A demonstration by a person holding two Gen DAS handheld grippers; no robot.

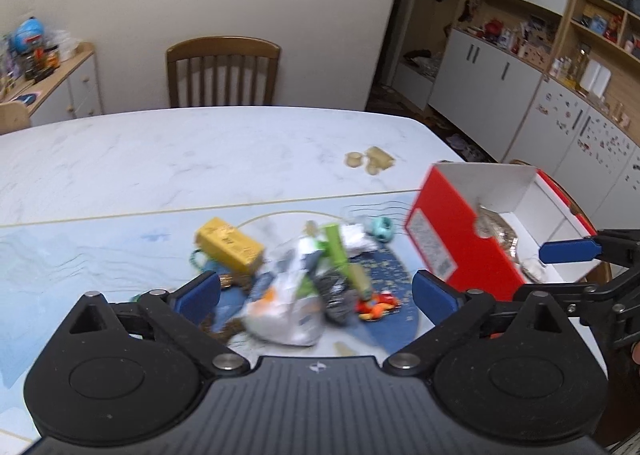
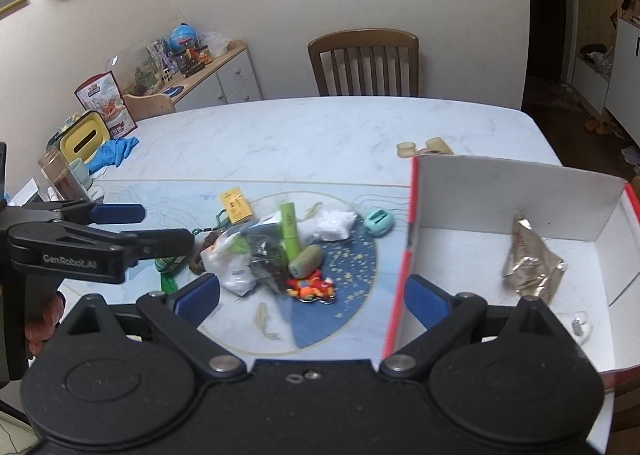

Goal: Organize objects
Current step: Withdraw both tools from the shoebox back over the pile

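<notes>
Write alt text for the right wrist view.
The open right gripper hovers over a pile of small items on a table, beside a red box holding a foil packet. The left gripper enters at left.

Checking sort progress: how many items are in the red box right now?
2 visible in the red box: a crinkled foil packet mid-floor, and a small white item near the front right. The near wall may hide more.
</notes>
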